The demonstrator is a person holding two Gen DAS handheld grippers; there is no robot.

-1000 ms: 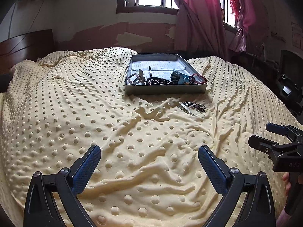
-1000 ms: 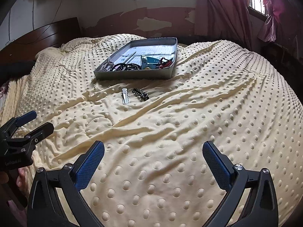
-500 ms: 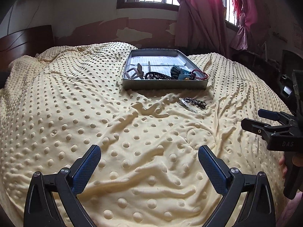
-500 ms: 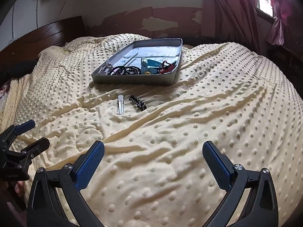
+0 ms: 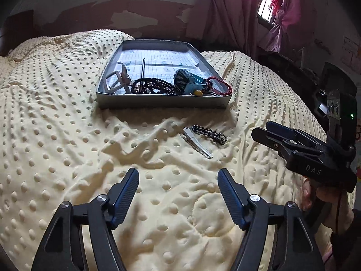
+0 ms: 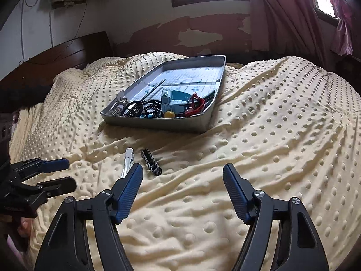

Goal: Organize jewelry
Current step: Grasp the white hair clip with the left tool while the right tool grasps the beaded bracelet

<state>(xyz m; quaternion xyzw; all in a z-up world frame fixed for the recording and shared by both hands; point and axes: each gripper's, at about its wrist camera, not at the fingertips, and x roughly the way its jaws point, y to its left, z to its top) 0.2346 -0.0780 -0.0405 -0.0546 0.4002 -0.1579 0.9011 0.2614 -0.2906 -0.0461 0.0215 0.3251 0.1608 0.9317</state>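
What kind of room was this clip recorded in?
Most likely a bedroom: a bed under a yellow dotted blanket, a dark wooden headboard against a peeling wall, and pink curtains at the barred window.

On a pale yellow dotted blanket (image 5: 67, 135) sits a shallow grey metal tray (image 5: 162, 101) holding a dark beaded bracelet (image 5: 153, 85), a teal watch (image 5: 187, 82) and a red cord bracelet (image 5: 222, 85). Just in front of the tray, on the blanket, a black-and-white chain bracelet (image 5: 209, 134) lies beside a slim silver hair clip (image 5: 196, 142). The black left gripper (image 5: 178, 190) hovers with its jaws wide apart and empty, and the black right gripper (image 5: 266, 129) reaches in from the right edge, its fingers close together.
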